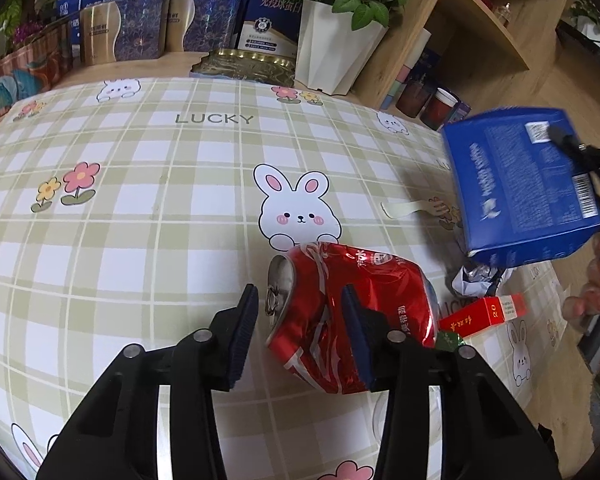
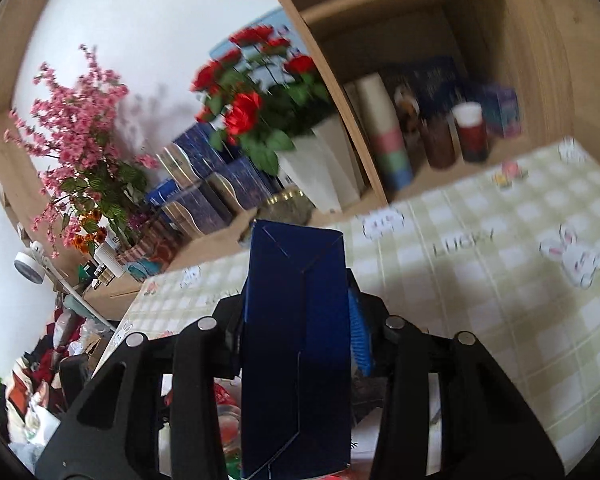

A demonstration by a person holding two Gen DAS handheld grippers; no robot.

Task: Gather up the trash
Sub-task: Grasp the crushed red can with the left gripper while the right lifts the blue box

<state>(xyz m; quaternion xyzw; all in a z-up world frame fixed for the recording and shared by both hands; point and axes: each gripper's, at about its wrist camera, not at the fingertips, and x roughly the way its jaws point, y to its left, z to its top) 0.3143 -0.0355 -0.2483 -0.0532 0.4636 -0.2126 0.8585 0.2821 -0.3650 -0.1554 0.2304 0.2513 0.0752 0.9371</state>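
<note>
1. Blue rectangular cardboard box [image 2: 296,344]: being gripped between the jaws of the right gripper [image 2: 300,320], raised clear of the checked tablecloth [image 1: 140,160].
2. Crushed red aluminium can [image 1: 340,316]: lying sideways between the half-spread fingers of the left gripper [image 1: 300,332]; right pad touching, left pad apart, not yet pinched.
3. Remaining: red cigarette pack [image 1: 484,314], crumpled silver wrapper [image 1: 474,278].

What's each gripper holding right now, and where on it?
Right gripper clamps the blue box across its narrow sides. Left gripper straddles the crushed red can; grip not evident.
</note>
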